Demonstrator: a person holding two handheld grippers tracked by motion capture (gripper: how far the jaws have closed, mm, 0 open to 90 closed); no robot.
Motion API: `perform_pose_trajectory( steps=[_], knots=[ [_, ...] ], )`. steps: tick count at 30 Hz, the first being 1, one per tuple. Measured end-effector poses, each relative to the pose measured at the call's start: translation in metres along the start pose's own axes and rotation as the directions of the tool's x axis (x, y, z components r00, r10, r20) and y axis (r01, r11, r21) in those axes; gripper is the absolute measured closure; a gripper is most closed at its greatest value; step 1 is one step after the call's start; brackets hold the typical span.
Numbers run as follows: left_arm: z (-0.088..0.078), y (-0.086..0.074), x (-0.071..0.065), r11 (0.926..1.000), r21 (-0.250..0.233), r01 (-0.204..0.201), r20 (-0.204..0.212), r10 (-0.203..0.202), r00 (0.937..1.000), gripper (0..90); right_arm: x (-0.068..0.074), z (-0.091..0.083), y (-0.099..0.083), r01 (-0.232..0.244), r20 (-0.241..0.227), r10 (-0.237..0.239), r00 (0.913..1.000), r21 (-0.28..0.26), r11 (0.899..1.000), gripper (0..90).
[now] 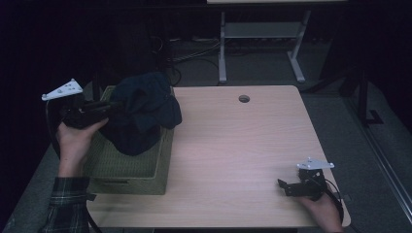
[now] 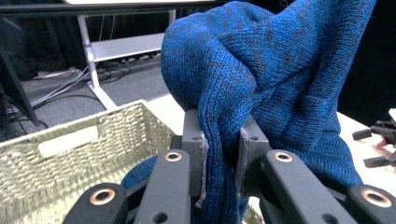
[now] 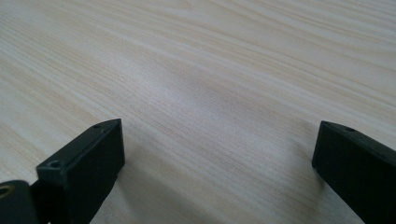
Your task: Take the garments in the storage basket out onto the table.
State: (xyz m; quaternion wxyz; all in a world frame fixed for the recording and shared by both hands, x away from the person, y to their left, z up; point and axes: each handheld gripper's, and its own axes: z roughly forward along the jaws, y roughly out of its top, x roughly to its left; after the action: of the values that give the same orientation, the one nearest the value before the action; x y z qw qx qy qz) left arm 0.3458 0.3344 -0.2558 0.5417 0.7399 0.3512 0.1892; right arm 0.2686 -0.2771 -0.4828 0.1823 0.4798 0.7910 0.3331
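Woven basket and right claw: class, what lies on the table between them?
Nothing: in the high view, bare wooden table stretches from the woven basket to the open right claw.

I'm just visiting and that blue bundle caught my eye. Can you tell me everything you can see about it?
The blue knitted garment looks like soft wool-like fabric, blue flecked with darker yarn. It is crumpled and bunched, not spread out, and is raised above the woven basket at the table's left edge, its lower part hanging into it. The left gripper pinches a fold of it between its grey pads, jaws closed on the cloth.
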Motion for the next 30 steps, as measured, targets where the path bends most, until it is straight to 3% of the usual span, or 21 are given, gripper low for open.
perform_pose_trajectory(
  steps=[19,30],
  knots=[
    [0.011,0.040,-0.031,0.9970,-0.048,-0.061,0.080,0.065,0.9947,77.0,0.000,0.000,0.000,0.000,0.000,0.000,1.0000,0.000,1.000,2.0],
    [0.033,0.053,-0.051,0.9945,-0.071,-0.077,0.147,0.087,0.9853,77.0,0.000,0.000,0.000,0.000,0.000,0.000,1.0000,0.000,1.000,2.0]
  ],
)
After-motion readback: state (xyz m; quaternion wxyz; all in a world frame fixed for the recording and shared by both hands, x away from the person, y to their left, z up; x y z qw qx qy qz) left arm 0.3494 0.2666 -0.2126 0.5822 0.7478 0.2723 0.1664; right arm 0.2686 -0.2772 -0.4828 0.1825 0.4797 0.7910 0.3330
